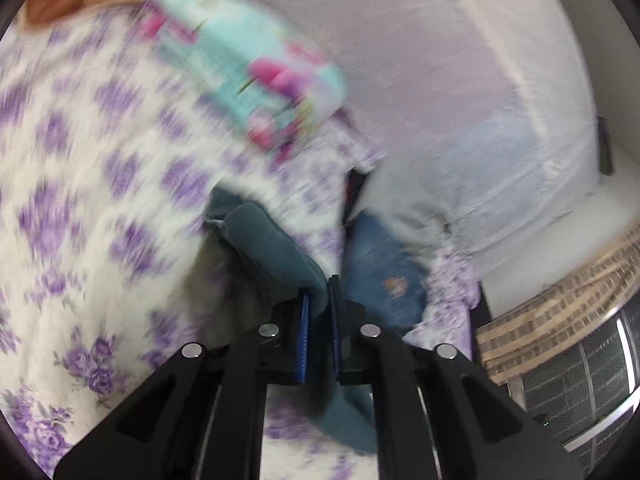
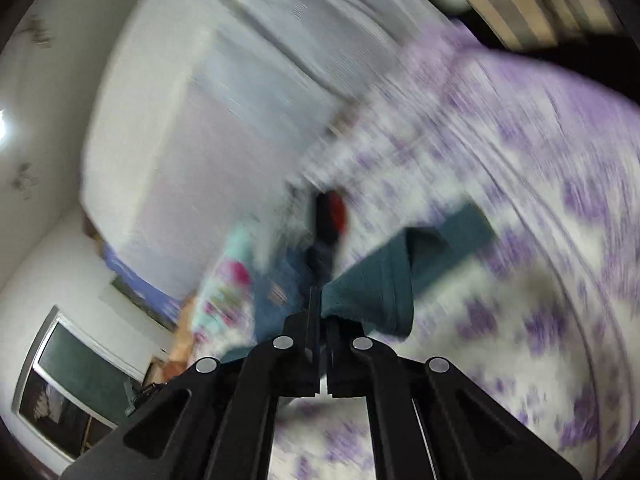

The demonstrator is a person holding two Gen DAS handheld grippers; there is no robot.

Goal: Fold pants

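Teal pants (image 1: 276,248) hang bunched between the 2 grippers above a bedsheet (image 1: 80,184) printed with purple flowers. The left gripper (image 1: 319,292) has its jaws nearly closed, pinching a fold of the teal cloth. The right gripper (image 2: 320,304) is likewise clamped on the fabric (image 2: 380,284). Blue jeans (image 1: 384,264) lie just beside, and a turquoise floral pillow (image 1: 256,68) rests farther off; both views are blurred.

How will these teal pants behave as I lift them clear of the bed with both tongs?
Probably floppy: the teal pants fold and sag between the left tongs and right tongs. Likely light, since thin pinches seem to hold them. The loose end may swing and drag across the floral bedsheet.
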